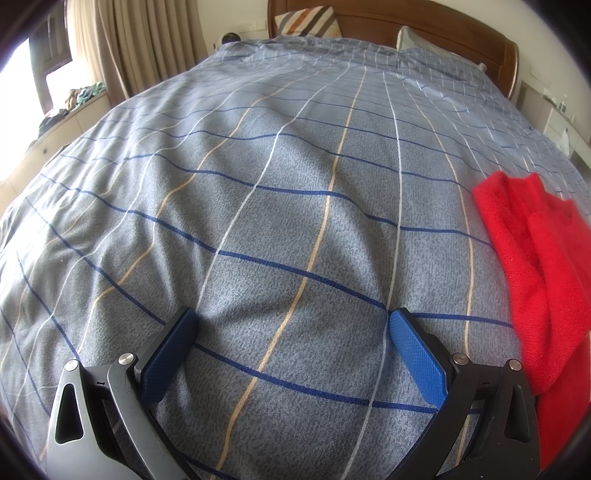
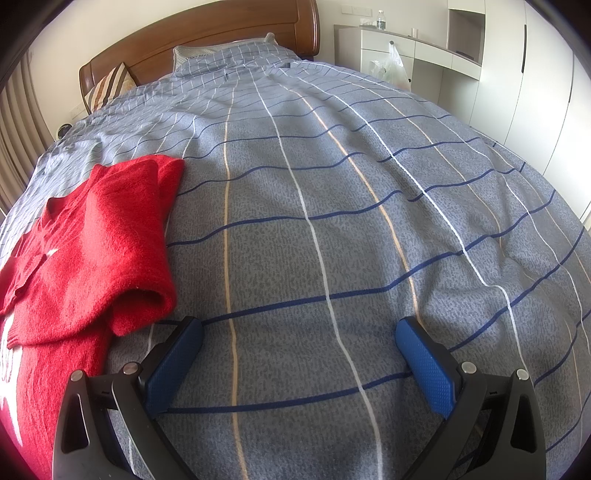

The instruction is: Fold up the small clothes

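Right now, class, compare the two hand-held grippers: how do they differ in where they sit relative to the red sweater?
The left hand-held gripper has the red sweater off to its right, clear of both fingers. The right hand-held gripper has the sweater on its left, its rolled edge almost at the left finger. Both are open, over the checked bedspread.

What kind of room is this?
A bedroom, most likely: a big bed with a grey-blue checked cover, a brown wooden headboard and a striped pillow. A red knitted sweater lies on it.
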`<state>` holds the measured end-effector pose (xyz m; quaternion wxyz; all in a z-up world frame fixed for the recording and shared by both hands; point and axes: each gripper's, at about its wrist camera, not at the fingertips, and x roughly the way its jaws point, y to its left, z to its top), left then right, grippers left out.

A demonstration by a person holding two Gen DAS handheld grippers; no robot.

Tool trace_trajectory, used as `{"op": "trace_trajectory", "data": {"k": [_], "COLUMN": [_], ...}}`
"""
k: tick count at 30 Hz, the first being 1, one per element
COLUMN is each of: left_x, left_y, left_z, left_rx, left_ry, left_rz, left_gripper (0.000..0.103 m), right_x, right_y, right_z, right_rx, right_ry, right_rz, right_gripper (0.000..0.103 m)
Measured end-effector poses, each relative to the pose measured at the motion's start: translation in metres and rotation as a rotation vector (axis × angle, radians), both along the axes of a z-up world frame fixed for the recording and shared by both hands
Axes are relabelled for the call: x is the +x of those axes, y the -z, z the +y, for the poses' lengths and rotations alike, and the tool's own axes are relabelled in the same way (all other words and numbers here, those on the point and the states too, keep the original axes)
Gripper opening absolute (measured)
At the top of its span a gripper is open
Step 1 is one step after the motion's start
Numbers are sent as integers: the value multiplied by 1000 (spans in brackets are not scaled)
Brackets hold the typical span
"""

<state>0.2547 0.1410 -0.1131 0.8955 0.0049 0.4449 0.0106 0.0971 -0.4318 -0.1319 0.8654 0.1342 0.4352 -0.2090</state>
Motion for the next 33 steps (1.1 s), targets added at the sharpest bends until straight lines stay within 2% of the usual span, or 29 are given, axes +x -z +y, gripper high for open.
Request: {"op": "trace_trajectory", "data": {"k": [33], "left_x": [0], "left_y": [0], "left_z": [0], "left_rx": [1], "left_ry": [0], "left_rz": [0], "left_gripper": [103], "right_x": [0], "right_y": [1], "right_z": [-1], "right_rx": [12], "right_ry": [-2], "right_rz": [-5], "right_gripper": [103]}}
